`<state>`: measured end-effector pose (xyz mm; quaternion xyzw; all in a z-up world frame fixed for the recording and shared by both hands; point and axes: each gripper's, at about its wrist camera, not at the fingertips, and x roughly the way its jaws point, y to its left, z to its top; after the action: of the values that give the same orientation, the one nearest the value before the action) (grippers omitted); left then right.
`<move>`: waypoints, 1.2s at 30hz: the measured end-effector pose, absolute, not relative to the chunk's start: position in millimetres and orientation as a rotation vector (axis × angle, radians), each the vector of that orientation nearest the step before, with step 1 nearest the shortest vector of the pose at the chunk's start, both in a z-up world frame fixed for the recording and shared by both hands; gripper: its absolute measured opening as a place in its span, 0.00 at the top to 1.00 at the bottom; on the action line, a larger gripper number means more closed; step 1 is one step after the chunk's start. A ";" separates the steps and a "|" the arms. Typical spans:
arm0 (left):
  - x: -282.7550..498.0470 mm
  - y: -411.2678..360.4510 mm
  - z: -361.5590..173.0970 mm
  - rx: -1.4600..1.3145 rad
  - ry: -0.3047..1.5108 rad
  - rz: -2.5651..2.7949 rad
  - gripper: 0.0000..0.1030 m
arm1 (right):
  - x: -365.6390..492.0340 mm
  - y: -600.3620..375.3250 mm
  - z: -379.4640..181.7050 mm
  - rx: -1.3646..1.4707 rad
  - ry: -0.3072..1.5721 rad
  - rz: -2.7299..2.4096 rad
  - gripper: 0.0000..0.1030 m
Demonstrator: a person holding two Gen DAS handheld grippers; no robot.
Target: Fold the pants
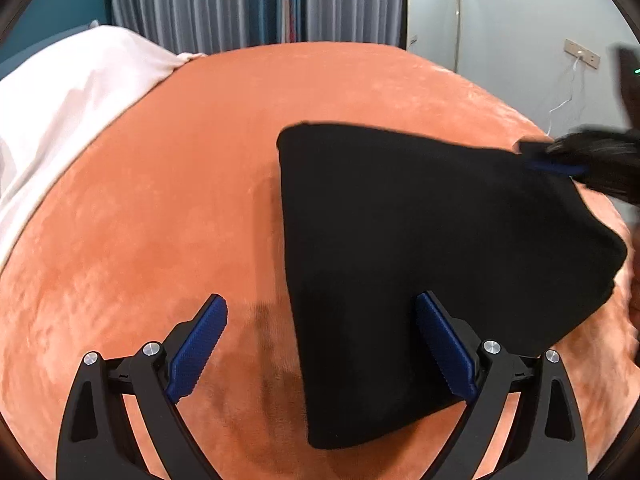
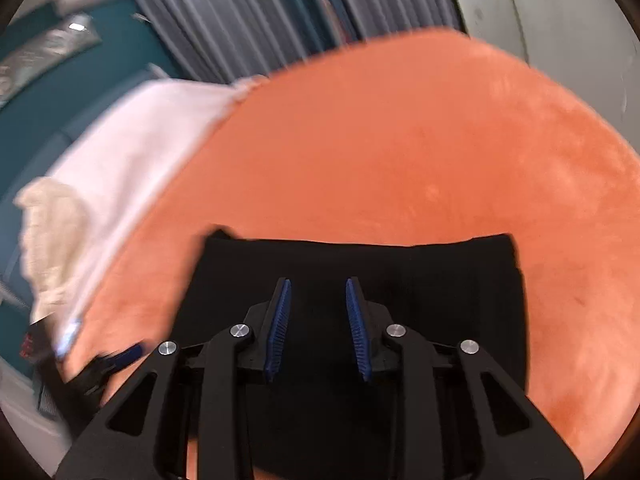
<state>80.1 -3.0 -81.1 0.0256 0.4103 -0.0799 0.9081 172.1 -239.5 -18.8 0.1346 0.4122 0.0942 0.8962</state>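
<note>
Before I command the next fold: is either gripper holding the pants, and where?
Neither holds anything. The left gripper is wide open over the black pants; the right gripper is open above them, nothing between its pads.

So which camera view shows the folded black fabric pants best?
The left wrist view: the folded black fabric pants show almost whole on the orange bed cover. In the right wrist view the right gripper hides much of them.

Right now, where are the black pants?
The black pants lie folded on the orange bedspread, right of centre in the left wrist view, under the open right gripper, with the white blanket far left.
</note>
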 end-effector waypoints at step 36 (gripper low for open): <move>77.5 24.1 -53.6 0.004 0.864 -0.099 0.06 | 139.9 -181.0 -12.3 0.268 0.862 0.167 0.87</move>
<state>77.5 24.1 -53.6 0.0021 0.4185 -0.0480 0.9070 139.9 -181.0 -12.3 0.1291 0.4159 0.0808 0.8965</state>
